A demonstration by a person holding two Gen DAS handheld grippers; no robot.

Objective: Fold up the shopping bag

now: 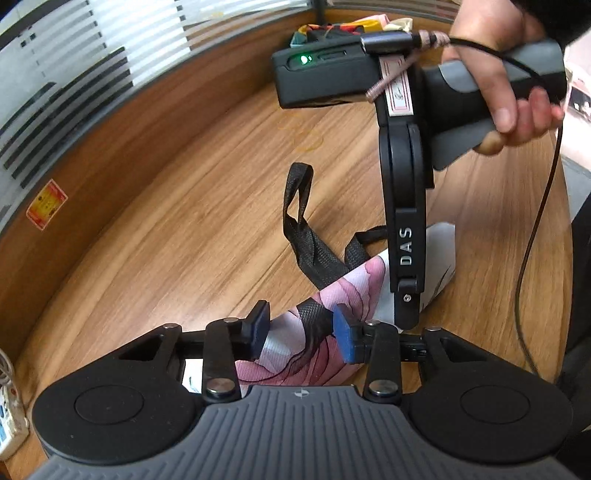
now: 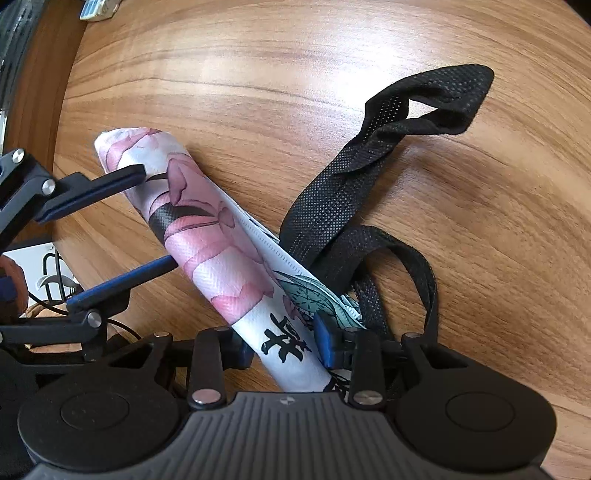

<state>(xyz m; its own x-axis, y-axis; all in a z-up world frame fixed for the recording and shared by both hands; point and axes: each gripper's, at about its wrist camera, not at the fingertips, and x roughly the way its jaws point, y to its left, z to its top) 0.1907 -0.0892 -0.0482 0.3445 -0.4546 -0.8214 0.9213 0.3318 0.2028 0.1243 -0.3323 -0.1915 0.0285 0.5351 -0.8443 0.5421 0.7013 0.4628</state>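
Observation:
The shopping bag [image 2: 207, 221] is rolled into a long narrow bundle, white with pink flowers and black characters, lying on the wooden table [image 2: 332, 55]. Its black woven handles [image 2: 369, 147] trail loose to the right of the roll. My right gripper [image 2: 284, 349] has its blue pads against both sides of the roll's near end. My left gripper [image 2: 157, 218] comes in from the left and clamps the roll's far end. In the left wrist view my left gripper [image 1: 301, 332] has the pink roll [image 1: 354, 288] between its pads, with the handles [image 1: 299, 206] beyond.
A hand [image 1: 498, 55] holds the right tool's black housing [image 1: 406, 206], and a cable [image 1: 535, 221] hangs beside it. Colourful items [image 1: 332, 27] lie at the table's far edge. A power strip [image 1: 7, 424] sits low on the left, and a red sticker [image 1: 46, 203] marks the table's side.

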